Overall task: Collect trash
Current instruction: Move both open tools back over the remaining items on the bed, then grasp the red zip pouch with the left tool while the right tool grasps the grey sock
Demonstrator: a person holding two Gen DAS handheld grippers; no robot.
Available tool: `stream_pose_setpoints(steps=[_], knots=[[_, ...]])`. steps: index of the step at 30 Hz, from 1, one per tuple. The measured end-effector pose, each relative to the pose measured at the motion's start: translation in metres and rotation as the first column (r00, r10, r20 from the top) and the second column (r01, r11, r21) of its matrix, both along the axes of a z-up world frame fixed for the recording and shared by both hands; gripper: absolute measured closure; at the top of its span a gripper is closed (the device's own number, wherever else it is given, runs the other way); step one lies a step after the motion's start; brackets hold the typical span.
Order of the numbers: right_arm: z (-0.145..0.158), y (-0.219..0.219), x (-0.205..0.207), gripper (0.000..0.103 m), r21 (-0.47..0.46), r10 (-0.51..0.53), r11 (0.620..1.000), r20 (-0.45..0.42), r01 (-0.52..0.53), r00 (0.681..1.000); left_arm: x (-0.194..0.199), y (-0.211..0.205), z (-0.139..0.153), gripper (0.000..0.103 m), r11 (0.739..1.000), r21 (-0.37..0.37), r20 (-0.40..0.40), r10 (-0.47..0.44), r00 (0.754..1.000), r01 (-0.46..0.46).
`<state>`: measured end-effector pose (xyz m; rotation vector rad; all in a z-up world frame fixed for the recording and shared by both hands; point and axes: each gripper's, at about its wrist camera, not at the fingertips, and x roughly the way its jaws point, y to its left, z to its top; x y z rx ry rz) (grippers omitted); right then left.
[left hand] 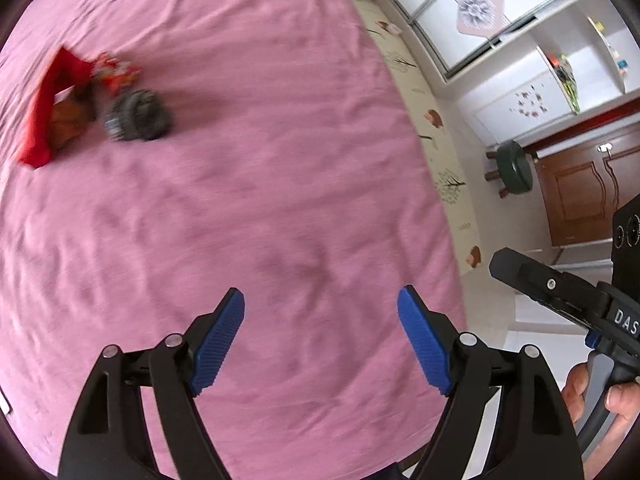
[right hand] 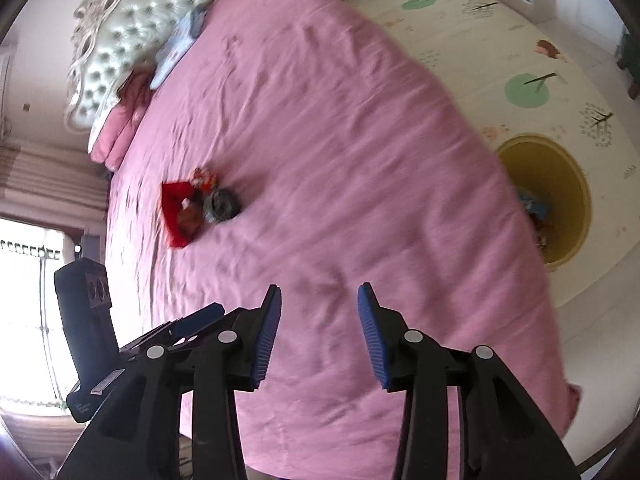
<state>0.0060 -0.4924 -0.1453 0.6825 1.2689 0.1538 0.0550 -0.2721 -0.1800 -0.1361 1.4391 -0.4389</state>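
The left gripper (left hand: pixel 321 344) is seen above the pink bedsheet (left hand: pixel 260 200), its blue-padded jaws spread wide and empty. The right gripper (right hand: pixel 319 334) is likewise parted on nothing. A blurred heap of trash (right hand: pixel 198 206), red wrapper beside grey scourer, is left well ahead, and a yellow round bin (right hand: pixel 560 196) is stood on the floor beside the bed.

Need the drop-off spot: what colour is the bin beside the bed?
Yellow bin, clearest in the right wrist view.
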Motion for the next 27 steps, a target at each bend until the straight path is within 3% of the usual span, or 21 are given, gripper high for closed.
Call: stream_pose_setpoints(steps=[7,16,27], knots=[[-0.002,0.068,0.005,0.045,0.022,0.048,0.999,0.001,-0.048,0.999,0.005,0.074,-0.001,0.017,0.996,0.019,0.008,0.090,0.996,-0.090],[-0.002,0.134,0.034,0.039,0.001,0.132,0.991,0.000,-0.132,0.991,0.035,0.146,0.002,0.017,0.980,0.037,0.038,0.195,0.980,-0.197],[-0.023,0.173,0.092,0.030,-0.020,0.186,0.982,-0.038,-0.186,0.982,0.086,0.188,-0.010,0.016,0.961,0.069,0.035,0.264,0.964,-0.266]])
